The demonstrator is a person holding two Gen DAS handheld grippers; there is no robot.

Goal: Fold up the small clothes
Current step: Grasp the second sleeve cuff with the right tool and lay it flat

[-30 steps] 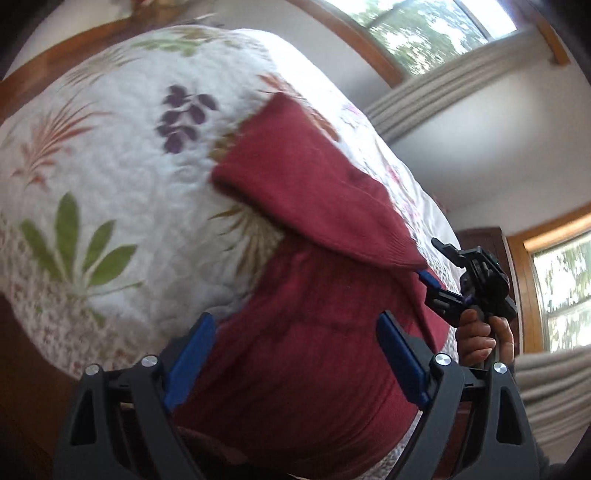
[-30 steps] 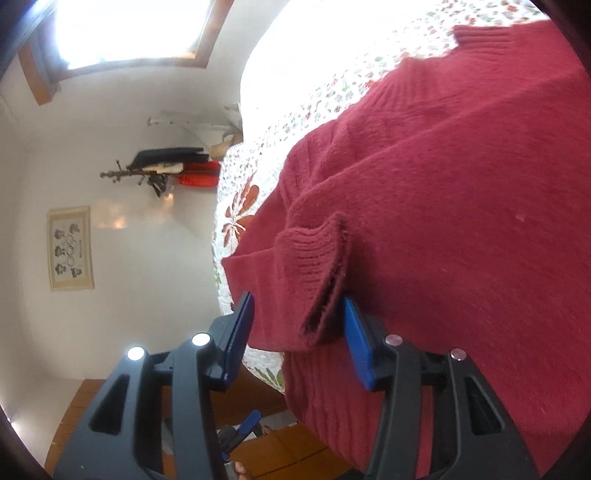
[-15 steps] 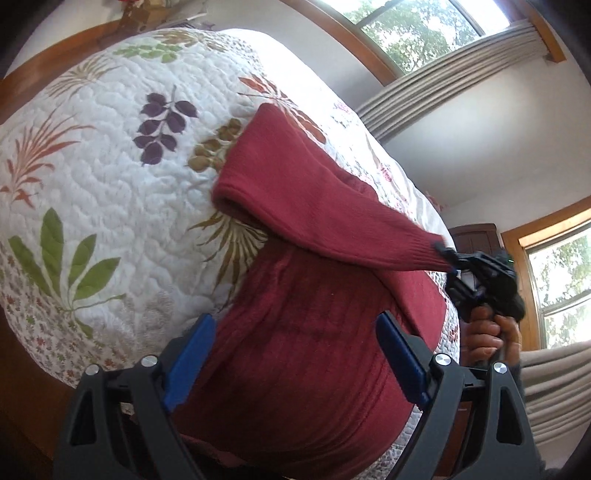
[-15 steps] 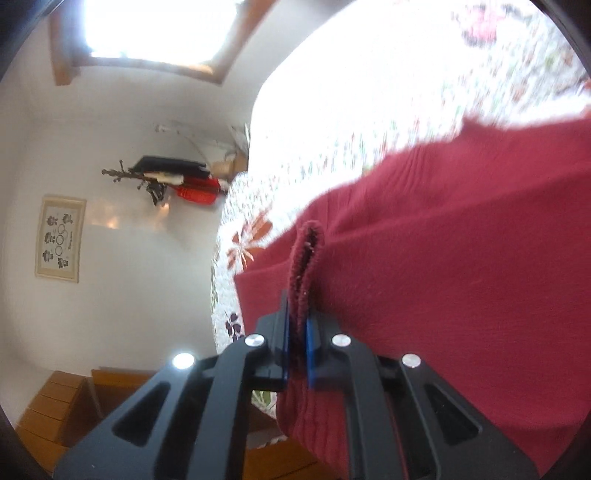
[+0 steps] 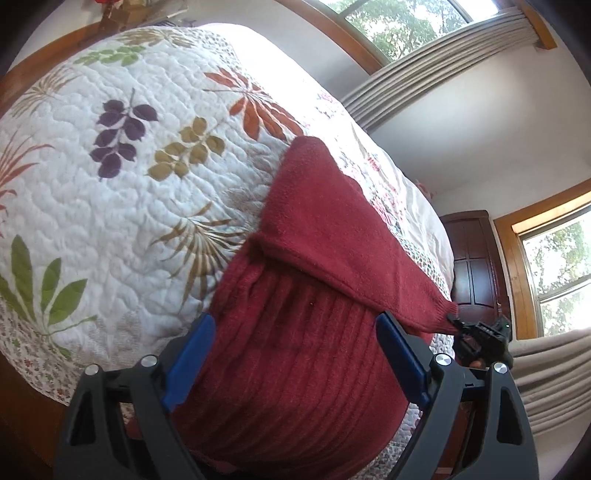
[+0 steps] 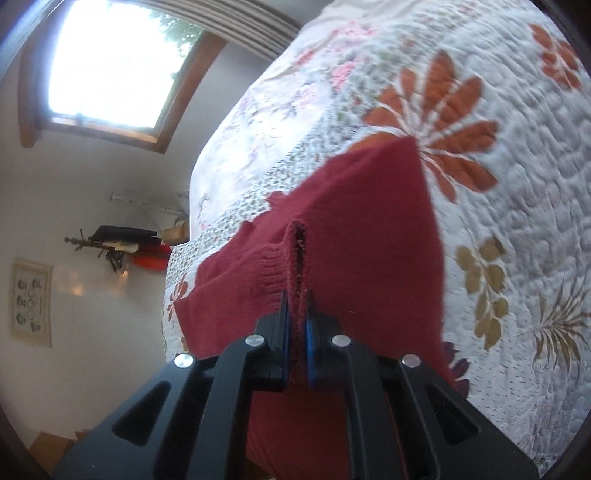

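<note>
A red knitted sweater is laid on a quilt printed with leaves, which covers a bed. The ribbed body of the sweater lies flat near the edge of the quilt. One sleeve is lifted off the body and stretched across it toward the right gripper.

The fingers of the right gripper are closed tightly on the ribbed cuff of the sleeve; the cuff edge is seen standing upright between the blue pads. In the left wrist view, the right gripper is seen beyond the edge of the bed with the cuff drawn taut to it.

The left gripper is held wide open above the sweater body. Nothing is gripped between its blue pads.

Windows with wooden frames are seen behind the bed.
</note>
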